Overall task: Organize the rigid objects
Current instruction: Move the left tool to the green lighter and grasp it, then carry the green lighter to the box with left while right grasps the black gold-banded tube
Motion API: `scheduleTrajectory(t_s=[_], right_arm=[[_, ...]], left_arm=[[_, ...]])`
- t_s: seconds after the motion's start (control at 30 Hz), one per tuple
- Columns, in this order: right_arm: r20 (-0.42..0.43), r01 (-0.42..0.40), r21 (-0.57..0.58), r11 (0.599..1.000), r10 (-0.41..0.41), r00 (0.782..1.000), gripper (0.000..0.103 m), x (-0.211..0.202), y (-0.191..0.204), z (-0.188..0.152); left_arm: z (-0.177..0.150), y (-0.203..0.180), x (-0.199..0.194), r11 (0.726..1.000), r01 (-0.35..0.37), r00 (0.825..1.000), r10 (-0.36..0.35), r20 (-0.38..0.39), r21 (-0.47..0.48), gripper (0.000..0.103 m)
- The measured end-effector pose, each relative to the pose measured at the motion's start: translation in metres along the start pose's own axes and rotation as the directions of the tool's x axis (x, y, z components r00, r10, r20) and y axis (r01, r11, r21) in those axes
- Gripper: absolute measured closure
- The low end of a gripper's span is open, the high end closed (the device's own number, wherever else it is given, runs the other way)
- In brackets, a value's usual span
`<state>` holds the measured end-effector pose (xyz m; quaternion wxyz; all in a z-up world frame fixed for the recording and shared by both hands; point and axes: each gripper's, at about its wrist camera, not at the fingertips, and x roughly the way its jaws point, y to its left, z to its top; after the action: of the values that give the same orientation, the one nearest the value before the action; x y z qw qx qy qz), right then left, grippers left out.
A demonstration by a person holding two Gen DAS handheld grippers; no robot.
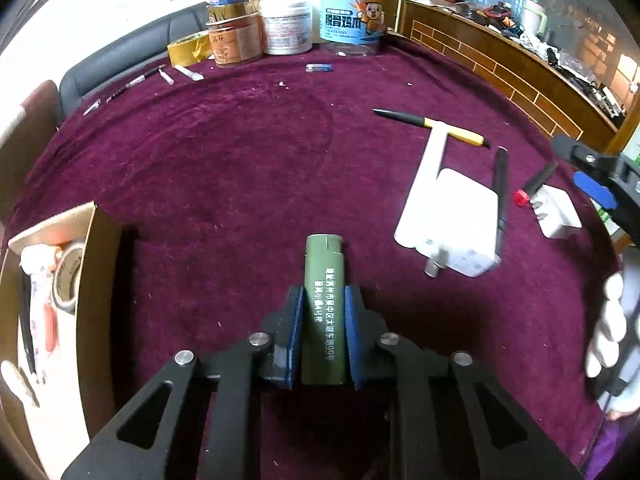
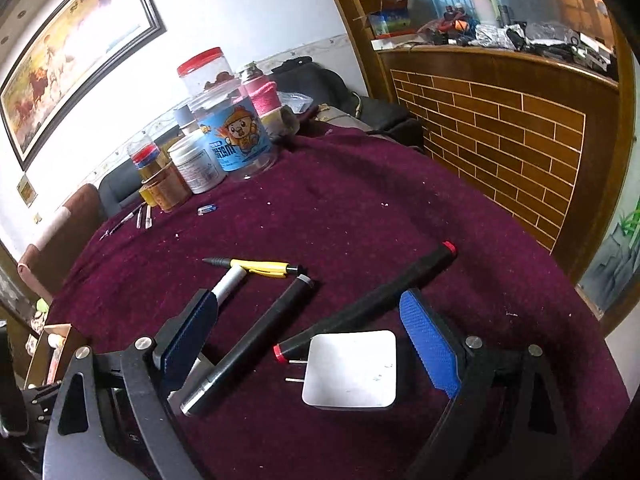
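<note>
The olive-green plastic lighter (image 1: 324, 308), a slim rounded block with white Chinese print running down its side, is clamped between the blue-padded left tongs (image 1: 323, 300) and juts forward above the table (image 1: 240, 168) covered in maroon cloth.

The right tongs (image 2: 316, 344) stand wide apart, straddling a flat white plug adapter (image 2: 352, 372) with two metal prongs. Three dark pens lie here: a black pen with a silver end (image 2: 252, 340), a black marker with red ends (image 2: 368, 300) and a yellow-and-black ballpoint (image 2: 260, 267). A silver-barrelled white marker (image 2: 230, 284) runs under the left finger.

At the far edge stand four containers: a clear tub with a blue cartoon label (image 2: 236, 140), a white jar (image 2: 198, 168), an amber jar (image 2: 164, 184) and a red-lidded clear jar (image 2: 206, 70). One small blue capsule-like item (image 2: 207, 209) lies near them.

Only the left wrist view shows the lighter, an open cardboard box (image 1: 92, 280) at the left holding a tape roll, a large white charger block (image 1: 448, 224) and a roll of yellow tape (image 1: 188, 48). Only the right wrist view shows a framed painting of horses (image 2: 76, 52) on the wall.
</note>
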<state>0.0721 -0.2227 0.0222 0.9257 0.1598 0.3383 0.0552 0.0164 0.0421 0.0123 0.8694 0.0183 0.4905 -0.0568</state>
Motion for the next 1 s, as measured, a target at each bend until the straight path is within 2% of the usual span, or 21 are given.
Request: scheduleTrajectory(t_s=[0.13, 0.23, 0.3, 0.33, 0.37, 0.43, 0.53, 0.77, 0.93, 1.0], right_arm=[[-0.004, 0.005, -0.001, 1.0, -0.005, 1.0, 0.01, 0.001, 0.0, -0.001], [-0.001, 0.01, -0.017, 1.0, -0.01, 1.0, 0.01, 0.001, 0.003, -0.001], [0.005, 0.017, -0.025, 1.0, -0.017, 1.0, 0.01, 0.001, 0.005, -0.002], [0.013, 0.025, -0.032, 0.999, -0.025, 1.0, 0.01, 0.0, 0.006, -0.002], [0.018, 0.031, -0.037, 0.999, -0.031, 0.999, 0.01, -0.001, 0.006, -0.002], [0.023, 0.042, -0.043, 0.998, -0.041, 0.999, 0.01, -0.001, 0.007, -0.002], [0.02, 0.051, -0.046, 0.998, -0.05, 0.999, 0.01, 0.001, 0.007, -0.002], [0.013, 0.071, -0.066, 0.995, -0.071, 0.997, 0.01, 0.004, 0.01, -0.004], [0.007, 0.091, -0.037, 0.995, -0.091, 0.996, 0.01, 0.005, 0.005, -0.004], [-0.005, 0.139, -0.009, 0.99, -0.139, 0.99, 0.01, 0.003, 0.001, -0.003]], left_arm=[[-0.006, -0.002, -0.002, 1.0, -0.012, 1.0, 0.012, 0.016, 0.013, 0.087], [-0.002, -0.005, 0.002, 1.0, -0.008, 0.999, 0.008, 0.031, 0.003, 0.079], [-0.001, -0.007, 0.003, 1.0, -0.017, 0.999, 0.016, 0.036, 0.01, 0.081], [-0.001, -0.006, 0.002, 1.0, -0.006, 0.999, 0.006, 0.036, 0.0, 0.087], [-0.003, -0.001, -0.003, 0.999, 0.037, 0.999, -0.036, 0.037, -0.028, 0.087], [-0.006, 0.008, -0.018, 0.996, 0.068, 0.996, -0.063, 0.069, -0.064, 0.087], [-0.019, 0.025, -0.055, 0.988, 0.114, 0.984, -0.099, 0.146, -0.103, 0.087], [-0.061, 0.075, -0.135, 0.959, 0.207, 0.939, -0.139, 0.315, -0.193, 0.087], [-0.083, 0.104, -0.163, 0.939, 0.238, 0.917, -0.133, 0.376, -0.249, 0.086], [-0.091, 0.115, -0.171, 0.934, 0.239, 0.913, -0.124, 0.388, -0.264, 0.086]])
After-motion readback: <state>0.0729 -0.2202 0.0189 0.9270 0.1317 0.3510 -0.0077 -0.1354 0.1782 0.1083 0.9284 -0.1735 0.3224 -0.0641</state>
